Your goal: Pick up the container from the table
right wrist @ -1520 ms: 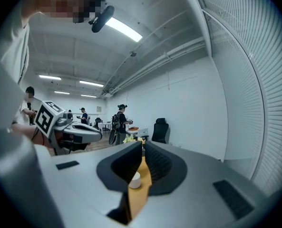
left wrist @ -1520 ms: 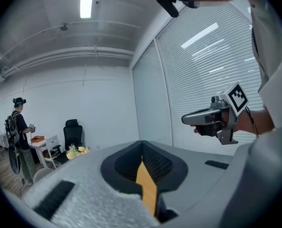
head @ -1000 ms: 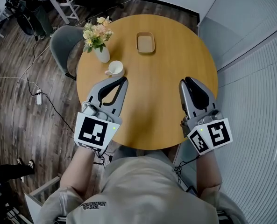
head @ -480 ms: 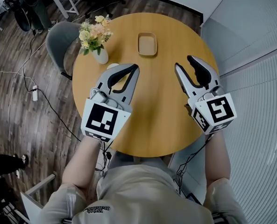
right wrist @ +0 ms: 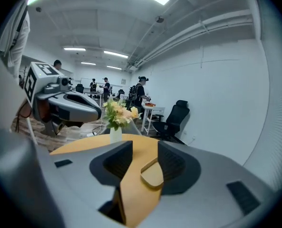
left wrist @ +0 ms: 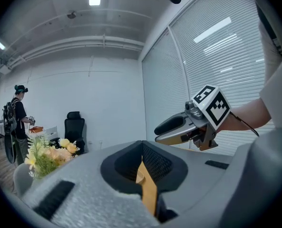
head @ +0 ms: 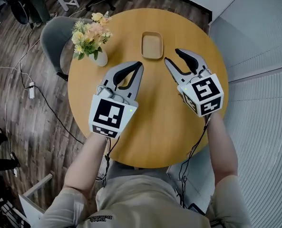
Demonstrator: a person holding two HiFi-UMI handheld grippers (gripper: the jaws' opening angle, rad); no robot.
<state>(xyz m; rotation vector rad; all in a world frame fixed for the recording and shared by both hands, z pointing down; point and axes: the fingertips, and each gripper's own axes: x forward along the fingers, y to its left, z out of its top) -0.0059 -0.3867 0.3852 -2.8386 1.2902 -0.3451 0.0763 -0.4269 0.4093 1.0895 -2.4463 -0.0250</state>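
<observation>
The container [head: 152, 45] is a shallow tan dish with rounded corners, lying on the far part of the round wooden table [head: 150, 127]. My right gripper [head: 173, 56] is open just right of it and a little nearer to me, its tips apart. In the right gripper view the container [right wrist: 152, 175] shows between the spread jaws of my right gripper [right wrist: 144, 148], untouched. My left gripper [head: 138, 66] hovers over the table, nearer than the container and to its left, its tips together and nothing held. From the left gripper view only a sliver of tabletop shows between its jaws.
A white vase of flowers [head: 95, 42] stands at the table's far left, close to the left gripper. A grey chair [head: 53, 37] sits beyond the table's left edge. Cables lie on the wooden floor [head: 26, 103]. A wall with blinds [head: 264, 103] runs along the right.
Both grippers have moved forward over the table toward the container. The right gripper's jaws have opened. The left gripper now covers the white cup beside the vase.
</observation>
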